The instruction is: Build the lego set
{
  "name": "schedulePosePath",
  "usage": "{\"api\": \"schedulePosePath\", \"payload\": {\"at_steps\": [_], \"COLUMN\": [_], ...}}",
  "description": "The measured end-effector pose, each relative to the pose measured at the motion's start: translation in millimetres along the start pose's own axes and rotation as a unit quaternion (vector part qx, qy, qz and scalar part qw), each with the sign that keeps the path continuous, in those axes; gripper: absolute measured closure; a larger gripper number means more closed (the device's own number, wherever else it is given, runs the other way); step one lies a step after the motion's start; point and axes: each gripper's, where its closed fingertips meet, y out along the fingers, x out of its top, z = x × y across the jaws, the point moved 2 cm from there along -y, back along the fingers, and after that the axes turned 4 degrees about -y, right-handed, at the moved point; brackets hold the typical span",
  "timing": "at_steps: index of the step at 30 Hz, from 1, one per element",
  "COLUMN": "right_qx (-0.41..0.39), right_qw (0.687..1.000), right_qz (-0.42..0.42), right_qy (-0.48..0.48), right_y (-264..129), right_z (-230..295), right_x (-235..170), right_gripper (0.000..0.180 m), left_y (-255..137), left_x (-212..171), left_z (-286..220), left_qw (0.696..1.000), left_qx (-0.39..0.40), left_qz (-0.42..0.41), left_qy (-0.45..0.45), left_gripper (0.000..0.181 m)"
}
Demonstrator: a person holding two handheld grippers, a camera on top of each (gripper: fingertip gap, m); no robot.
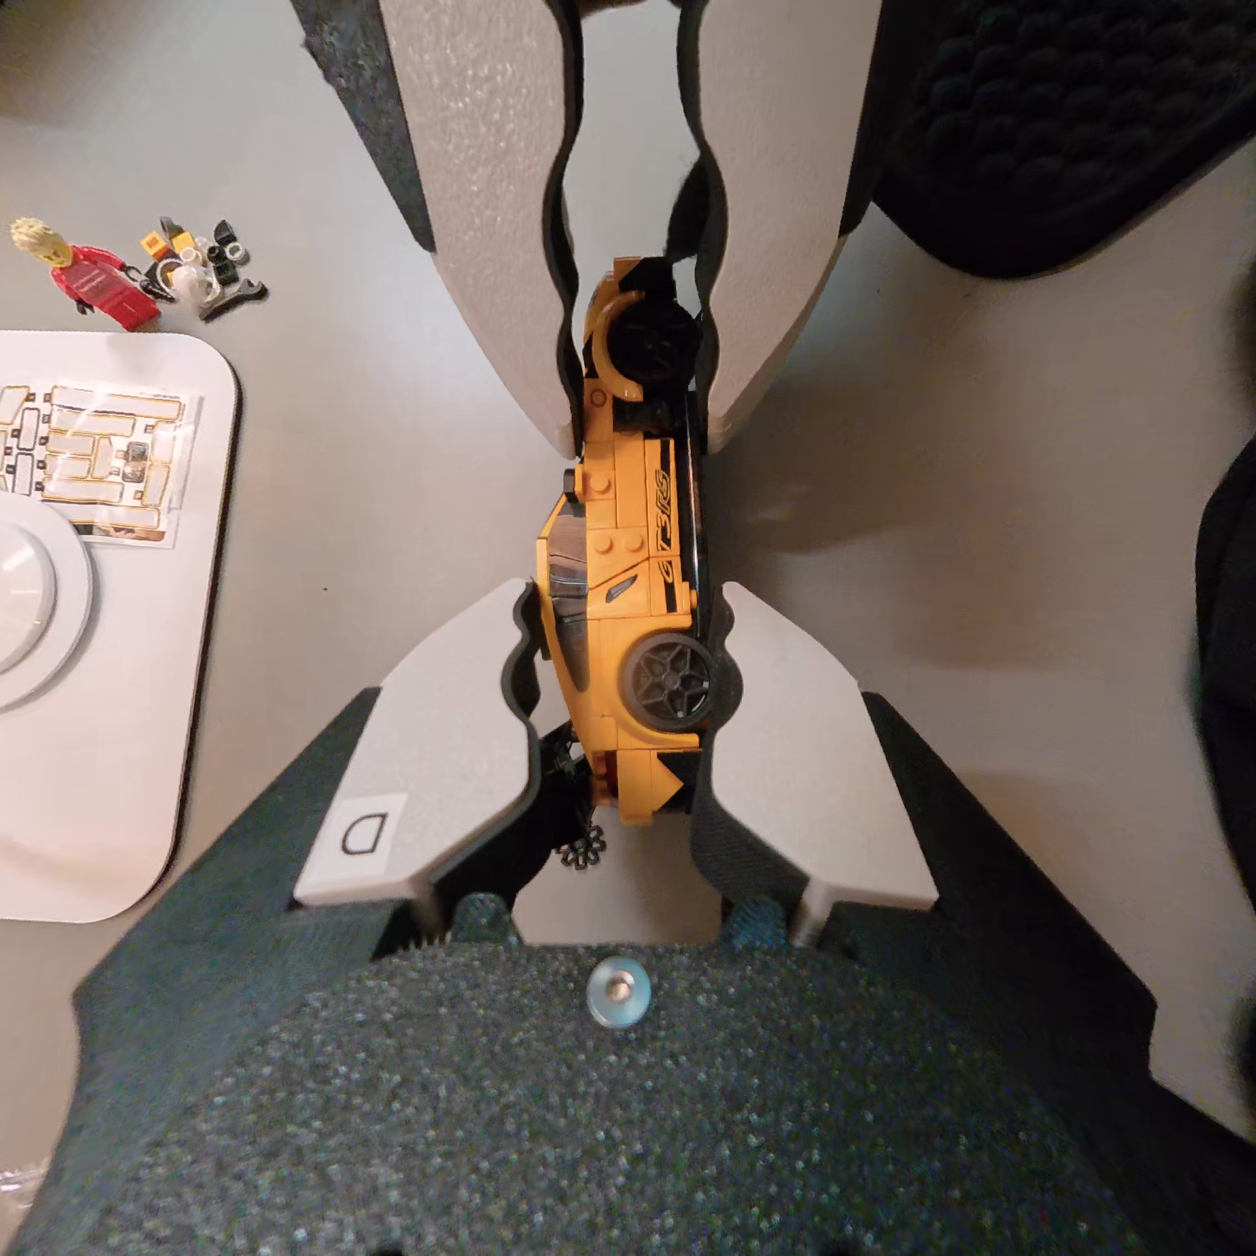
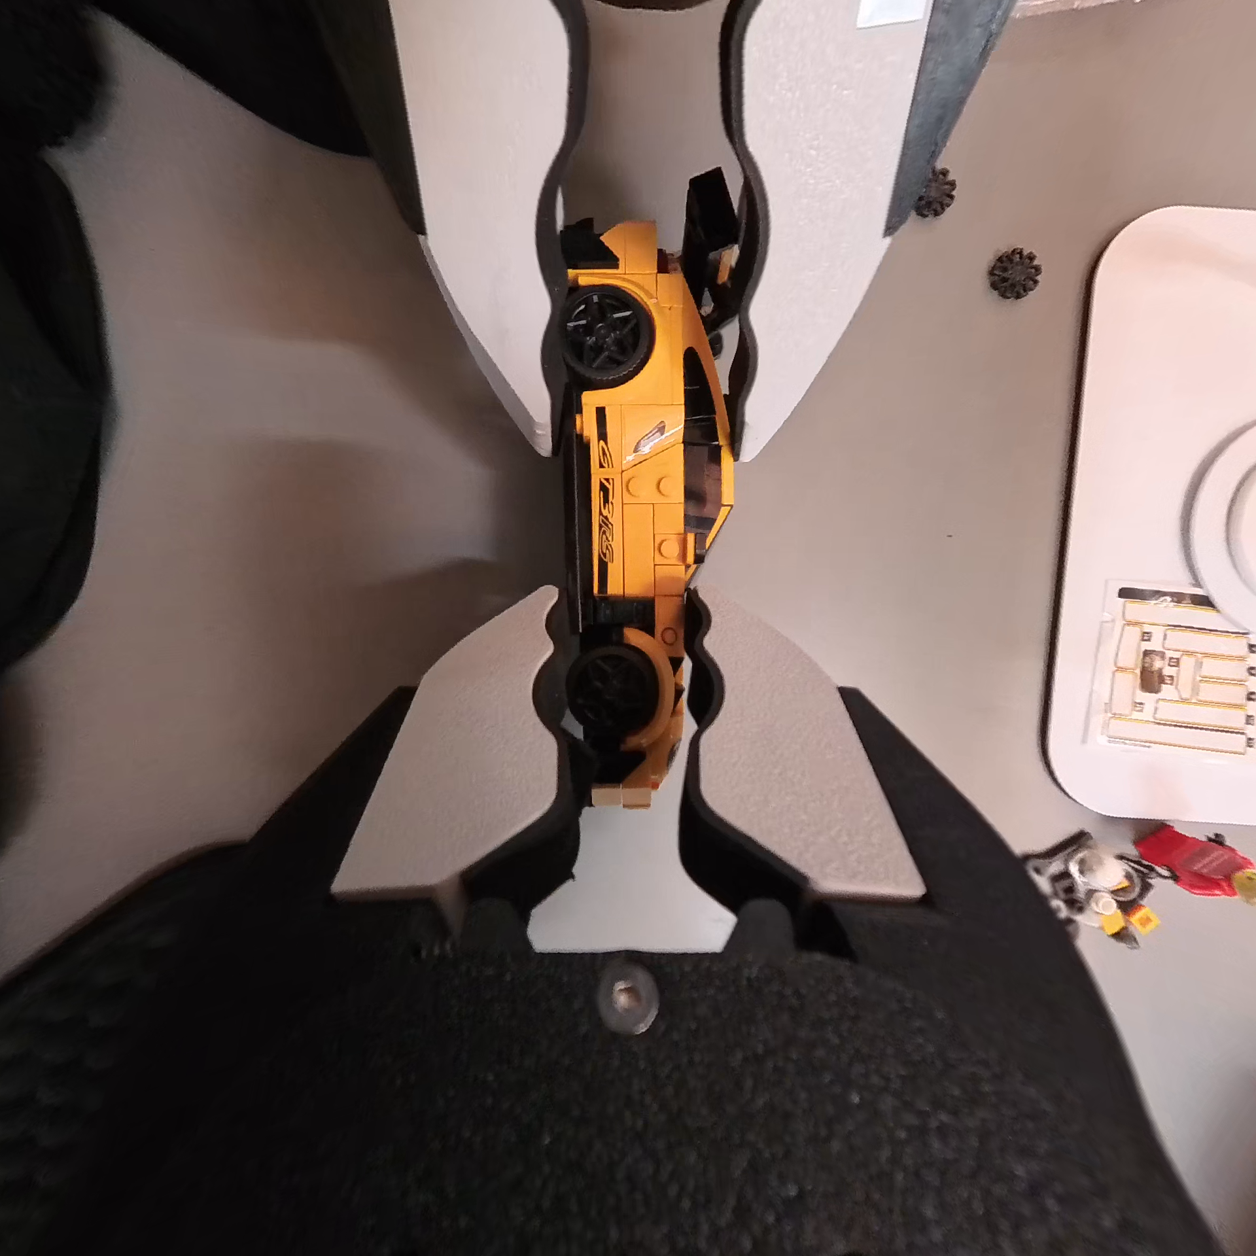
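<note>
Above the grey desk [image 1: 380, 544], the left claw [image 1: 622, 652] and the right claw [image 2: 622, 686] each clamp one end of the yellow Lego sports car [image 1: 632, 578], steadying it sideways in mid-air, probably for fitting remaining pieces.

Grey table [image 1: 353, 204] bears white tray [image 1: 197, 612], red minifigure [image 1: 95, 282], small loose parts [image 1: 204, 262], two black gear-like pieces [image 2: 1015, 273]

Glossy plastic car [image 1: 632, 598], matt grey table [image 1: 380, 544] (smooth), paper sticker sheet [image 1: 102, 462].
</note>
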Motion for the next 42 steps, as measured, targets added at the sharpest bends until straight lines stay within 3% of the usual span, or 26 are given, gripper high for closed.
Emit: {"api": "schedulePosePath", "payload": {"at_steps": [42], "right_qx": [-0.040], "right_qw": [0.999], "right_qz": [-0.030], "right_qy": [-0.003], "right_y": [-2.1], "right_z": [1.1], "right_x": [-0.9], "right_gripper": [0.149], "left_y": [1.7], "left_x": [1.7], "left_z": [-1.2], "left_qw": [1.000], "left_qx": [0.008], "left_qz": [-0.016], "left_qy": [-0.021], "left_gripper": [0.133]}}
